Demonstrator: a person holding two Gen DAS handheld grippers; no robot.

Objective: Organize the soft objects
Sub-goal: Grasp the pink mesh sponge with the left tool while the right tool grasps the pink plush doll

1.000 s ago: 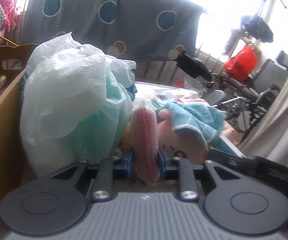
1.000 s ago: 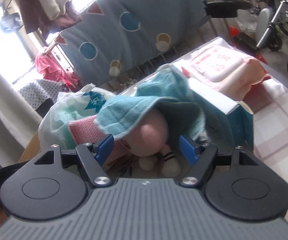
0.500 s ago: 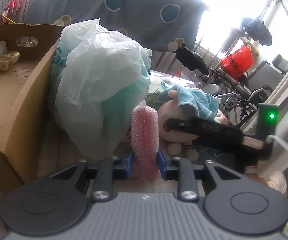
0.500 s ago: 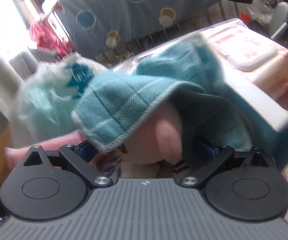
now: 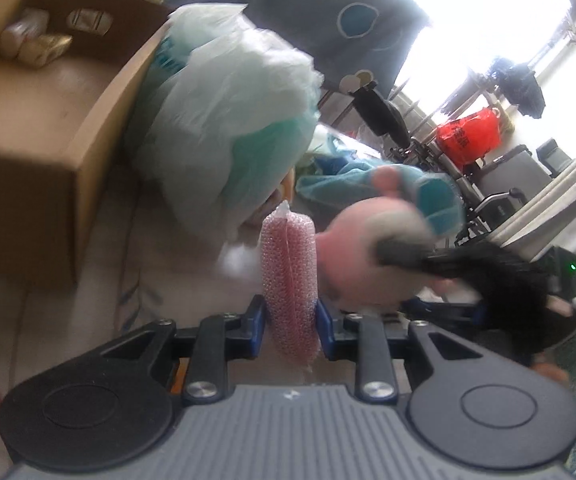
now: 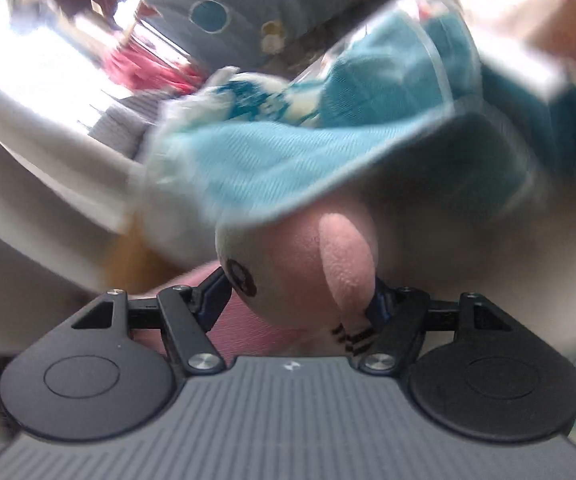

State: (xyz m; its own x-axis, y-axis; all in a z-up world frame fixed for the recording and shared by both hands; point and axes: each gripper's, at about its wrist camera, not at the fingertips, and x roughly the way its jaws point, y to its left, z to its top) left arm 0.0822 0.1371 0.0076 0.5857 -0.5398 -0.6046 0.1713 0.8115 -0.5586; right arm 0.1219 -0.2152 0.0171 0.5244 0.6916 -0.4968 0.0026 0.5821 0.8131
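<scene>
Left gripper (image 5: pixel 289 320) clamped narrow on an upright pink mesh scouring sponge (image 5: pixel 288 280), blue fingers (image 5: pixel 258 322) pressing both flat sides. Just behind the sponge, a bulging pale green and white plastic bag (image 5: pixel 228 128), leaning against the side wall of an open brown cardboard box (image 5: pixel 100 120) at the far left edge of the pale patterned counter (image 5: pixel 48 308); small wrapped packets (image 5: pixel 36 42) in the box's far corner. To the right of the sponge, touching or nearly so, a round pink plush toy (image 5: pixel 351 256) blurred, with a teal checked cloth (image 5: pixel 439 200) draped over its top. Right gripper (image 6: pixel 301 292) closing around the same pink plush toy (image 6: pixel 288 276), which sits between the fingers (image 6: pixel 214 294); pads seemingly against its sides, though blur makes firm contact hard to confirm. Same teal cloth (image 6: pixel 288 160) hanging over the toy's head, hiding most of what lies beyond. Seen from the left wrist, the right gripper's dark body (image 5: pixel 487 272) reaching in from the right, with a green light lit. Beyond the counter, a grey curtain with blue circles (image 5: pixel 327 12) and a red plastic bag (image 5: pixel 467 136) near the bright window.
</scene>
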